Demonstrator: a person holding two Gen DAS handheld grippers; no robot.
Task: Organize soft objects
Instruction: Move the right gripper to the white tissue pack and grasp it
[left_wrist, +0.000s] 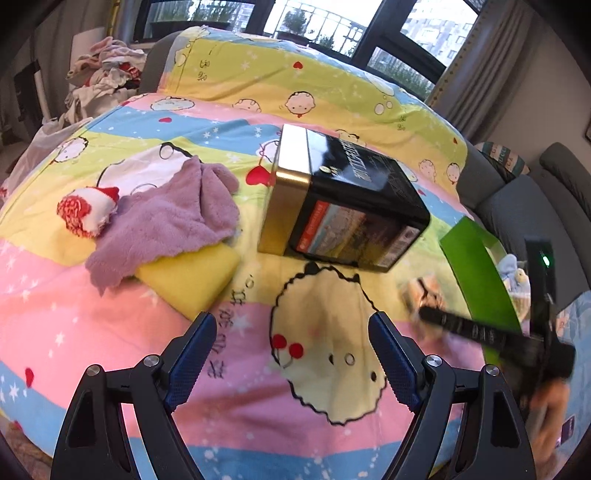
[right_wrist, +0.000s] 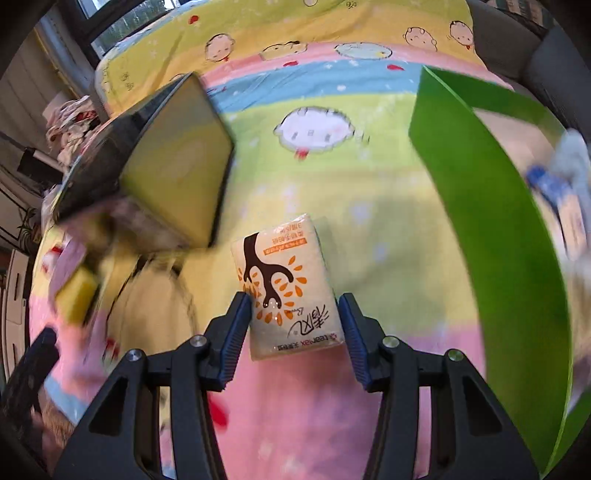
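**A:** While you look across the cartoon-print bedspread (left_wrist: 110, 332), what takes up the most room on it?

**B:** Your biggest item is the black and gold tin (left_wrist: 343, 199), lying on its side near the middle. To its right you have the green box (right_wrist: 491, 236), standing open, with something pale and blue inside that is too blurred to name.

**A:** And the soft things on your left?

**B:** You can see the purple towel (left_wrist: 166, 221) crumpled to the left of the tin, draped over one end of the yellow sponge (left_wrist: 188, 273). A small red and white plush (left_wrist: 86, 210) lies touching the towel's left edge.

**A:** Where is the tissue pack?

**B:** Your tissue pack (right_wrist: 288, 288) lies flat on the bedspread, between the tin and the green box. Your right gripper (right_wrist: 295, 317) straddles its near end, fingers half spread; the left pad (right_wrist: 236, 332) sits right at the pack's edge, the right pad shows a narrow gap.

**A:** And your other hand?

**B:** Your left gripper (left_wrist: 291, 350) hangs over bare bedspread, fingers wide apart with nothing between them.
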